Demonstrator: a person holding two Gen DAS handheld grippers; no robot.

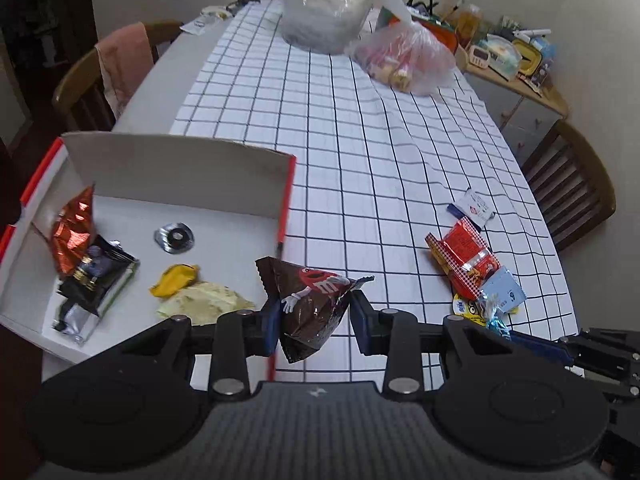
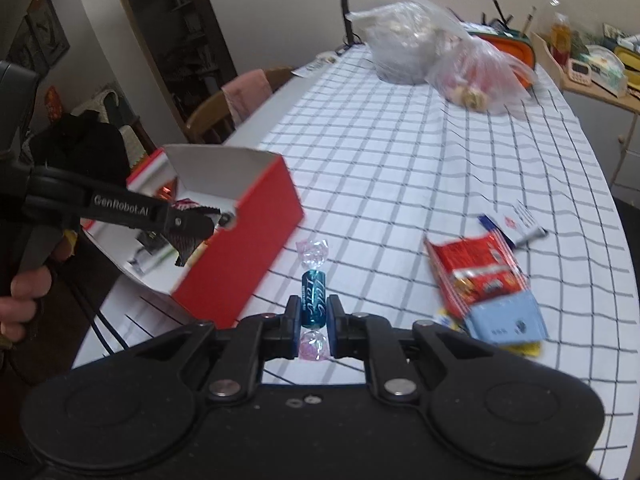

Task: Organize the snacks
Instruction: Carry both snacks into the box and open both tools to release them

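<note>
My left gripper (image 1: 314, 322) is shut on a brown chocolate candy bag (image 1: 308, 304), held above the near right corner of the red box (image 1: 180, 168). From the right wrist view that left gripper (image 2: 192, 228) hangs over the box (image 2: 240, 236) with the bag (image 2: 188, 240) in it. Inside the box lie an orange foil packet (image 1: 72, 232), a dark packet (image 1: 96, 276), a yellow candy (image 1: 174, 282) and a pale wrapper (image 1: 204, 300). My right gripper (image 2: 314, 316) is shut on a teal twist-wrapped candy (image 2: 314, 298), raised over the checked cloth to the right of the box.
A red snack packet (image 1: 464, 256), a light blue sachet (image 1: 500, 294) and a white sachet (image 1: 474, 206) lie on the cloth (image 1: 360, 152) at the right. Two plastic bags (image 1: 320, 4) stand at the far end. Wooden chairs (image 1: 576, 184) flank the table. A person's hand (image 2: 24, 300) holds the left gripper.
</note>
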